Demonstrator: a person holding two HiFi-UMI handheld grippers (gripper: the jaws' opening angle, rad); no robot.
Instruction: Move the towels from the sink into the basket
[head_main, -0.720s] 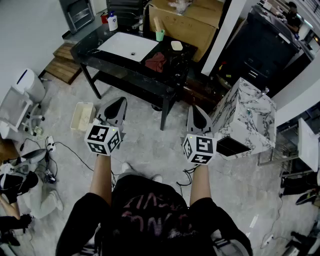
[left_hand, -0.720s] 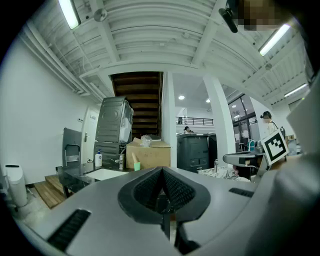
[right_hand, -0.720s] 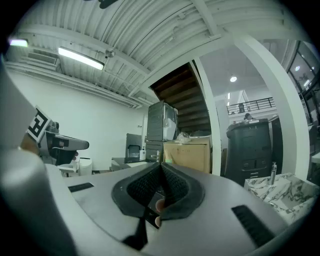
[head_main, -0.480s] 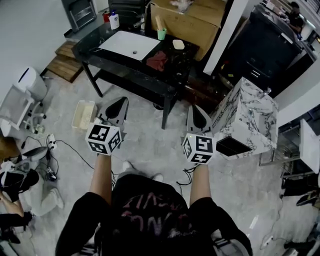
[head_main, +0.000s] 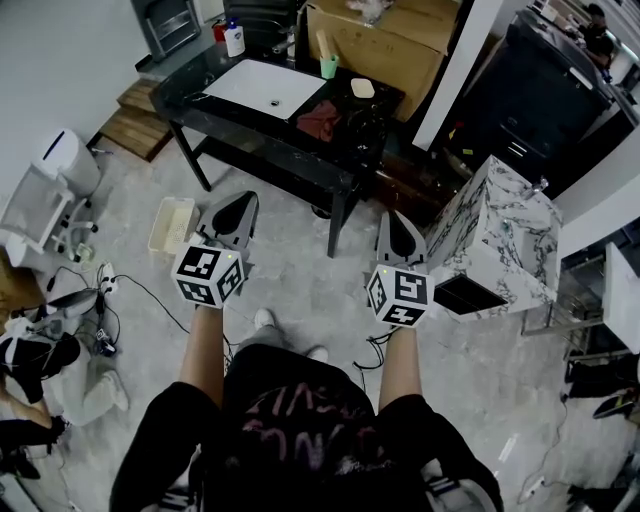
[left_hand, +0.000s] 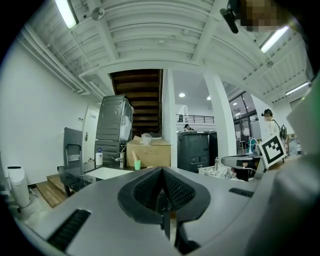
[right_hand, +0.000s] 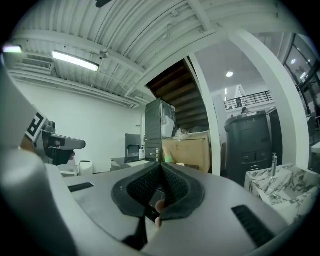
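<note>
A dark red towel (head_main: 318, 120) lies crumpled on the black counter, just right of the white sink (head_main: 265, 88); the basin looks bare. On the floor left of the table stands a cream basket (head_main: 169, 226). Both grippers hang at waist height over the floor, well short of the table. My left gripper (head_main: 243, 202) points toward the table's near leg, jaws shut with nothing between them. My right gripper (head_main: 389, 218) is shut and empty too. In the left gripper view the shut tips (left_hand: 162, 170) face the sink table (left_hand: 102, 173). The right gripper view shows closed pads (right_hand: 161, 165).
A marbled white block (head_main: 495, 235) stands right of my right gripper. A cardboard box (head_main: 385, 35) sits behind the table, and a green cup (head_main: 328, 67) and a soap bottle (head_main: 235, 40) stand on the counter. Cables (head_main: 130, 290) trail across the floor at the left, near a white appliance (head_main: 62, 165).
The table, basket and marbled block have slid slightly lower and right in the head view. Both grippers stay shut and hold the same pose.
</note>
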